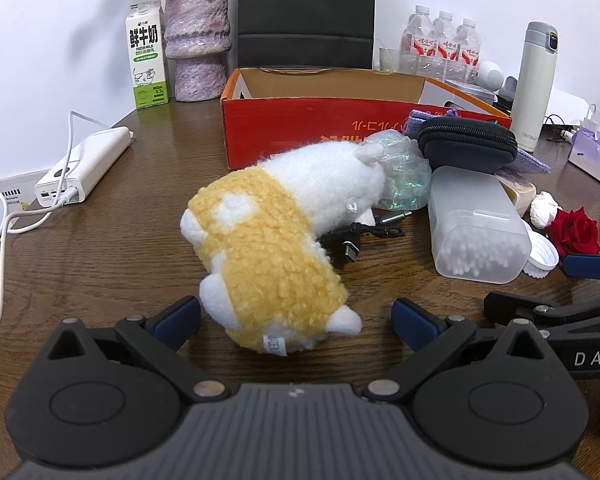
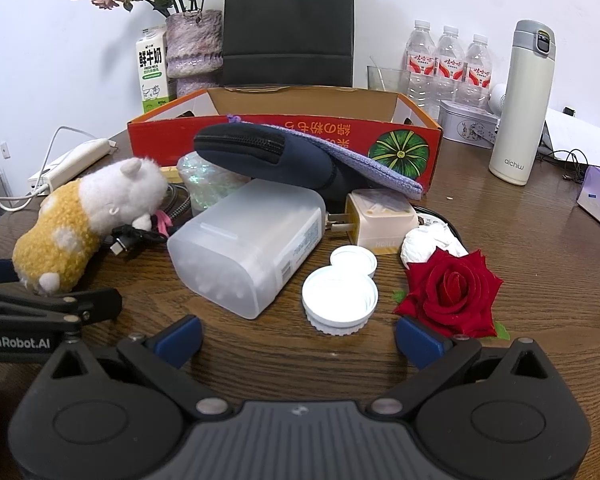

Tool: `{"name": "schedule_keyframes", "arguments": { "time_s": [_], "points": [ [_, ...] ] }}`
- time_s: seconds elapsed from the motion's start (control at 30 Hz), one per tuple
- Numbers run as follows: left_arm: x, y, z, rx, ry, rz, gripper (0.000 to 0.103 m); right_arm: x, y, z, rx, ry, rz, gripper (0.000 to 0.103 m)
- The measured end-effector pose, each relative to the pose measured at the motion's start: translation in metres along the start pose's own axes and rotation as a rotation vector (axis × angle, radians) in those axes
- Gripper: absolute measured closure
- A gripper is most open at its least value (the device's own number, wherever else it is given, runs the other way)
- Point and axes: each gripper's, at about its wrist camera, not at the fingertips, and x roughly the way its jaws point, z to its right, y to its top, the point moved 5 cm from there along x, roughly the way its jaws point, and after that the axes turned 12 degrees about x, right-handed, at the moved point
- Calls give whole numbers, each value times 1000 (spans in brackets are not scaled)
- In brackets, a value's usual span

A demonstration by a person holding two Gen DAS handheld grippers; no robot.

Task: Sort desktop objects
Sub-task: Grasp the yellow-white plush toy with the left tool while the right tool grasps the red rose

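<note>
reaching for the plush toy (image 1: 268, 240), the left gripper (image 1: 296, 314) has its jaws wide open with nothing held, and the toy's tail end sits just between them on the surface (image 1: 100, 248). it looks best to push in to the fat middle, squeeze softly, then lift it over to the red box (image 1: 300, 136). the right gripper (image 2: 298, 334) is wide open and empty too, near the white lids (image 2: 340, 300).

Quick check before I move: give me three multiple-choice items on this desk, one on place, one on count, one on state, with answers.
1. The dark zip pouch rests:
A. on the cotton-swab box
B. inside the red carton
C. behind the thermos

2. White caps near the red rose:
A. one
B. two
C. four

3. The left gripper is:
A. shut on the plush toy
B. open
C. shut, empty

Answers: 1 A, the pouch lies across the box's far end. 2 B, two caps touch. 3 B, fingers spread, toy unclamped.
</note>
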Motion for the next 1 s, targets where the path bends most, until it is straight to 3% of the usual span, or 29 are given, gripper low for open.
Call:
{"name": "schedule_keyframes", "arguments": {
  "time_s": [0.23, 0.33, 0.4, 0.5, 0.6, 0.67, 0.7, 0.73, 0.77, 0.87, 0.93, 0.97, 1.0],
  "points": [
    [-10, -1, -5, 31, -33, 28, 0, -10, -4, 4, 0, 13, -27, 0],
    [-33, 8, -19, 77, -39, 156, 0, -33, -5, 20, 16, 88, 2, 7],
    [-32, 18, -31, 92, -67, 197, 0, -43, 4, 37, 51, 96, 49, 8],
    [-2, 36, -42, 57, -104, 109, 0, -40, 21, 62, 103, 31, 98, 15],
    [26, 48, -40, 32, -165, 34, 0, -27, 25, 76, 130, -37, 87, 25],
    [38, 50, -35, 14, -178, -15, 0, -18, 23, 81, 136, -42, 84, 27],
    [39, 49, -32, 15, -175, -19, 2, -14, 23, 85, 148, -43, 78, 35],
    [37, 48, -30, 19, -157, -16, 3, -10, 22, 88, 167, -49, 68, 53],
    [33, 43, -30, 26, -131, -15, 3, -9, 21, 88, 165, -48, 74, 57],
    [7, 33, -26, 28, 28, 33, 0, -12, 17, 86, 126, -61, 87, 63],
    [-3, 23, -26, -17, 45, 33, 0, -16, 15, 85, 119, -56, 98, 65],
    [-5, 18, -25, -25, 44, 17, 12, -18, 12, 84, 121, -47, 97, 65],
    [-7, 15, -23, -11, 40, 9, 39, -22, 10, 83, 124, -35, 92, 65]
  ]
}}
